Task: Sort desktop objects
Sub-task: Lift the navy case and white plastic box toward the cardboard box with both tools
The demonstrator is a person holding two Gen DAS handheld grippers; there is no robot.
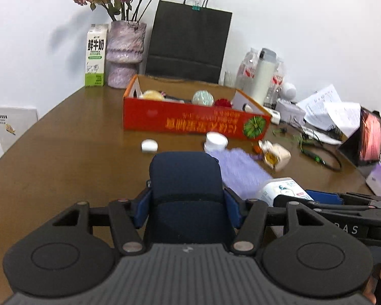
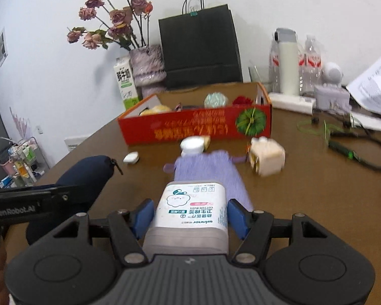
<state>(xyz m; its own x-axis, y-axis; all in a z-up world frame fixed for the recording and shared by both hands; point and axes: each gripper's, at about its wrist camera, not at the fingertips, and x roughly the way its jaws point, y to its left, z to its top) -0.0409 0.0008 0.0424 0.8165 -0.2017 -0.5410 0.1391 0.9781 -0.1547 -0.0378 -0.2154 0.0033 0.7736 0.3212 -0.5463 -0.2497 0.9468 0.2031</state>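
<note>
My left gripper [image 1: 186, 207] is shut on a dark navy zip pouch [image 1: 185, 178], held above the brown table. My right gripper [image 2: 190, 216] is shut on a white cotton-bud box [image 2: 191, 207]; the box also shows in the left wrist view [image 1: 283, 190]. The pouch shows at the left of the right wrist view [image 2: 89, 175]. Ahead stands an open red cardboard box [image 1: 190, 120] holding several small items. On the table in front of it lie a purple cloth [image 2: 210, 170], a white jar [image 2: 191, 146], a small white case [image 1: 149, 146] and a cream block [image 2: 266, 158].
A milk carton [image 1: 95, 56], a vase of dried roses [image 1: 124, 56] and a black paper bag [image 1: 188, 45] stand against the back wall. Bottles [image 2: 288, 61], papers [image 1: 325, 106], cables [image 2: 355, 152] and a laptop [image 1: 365, 139] crowd the right side. The table edge [image 1: 25, 137] curves at the left.
</note>
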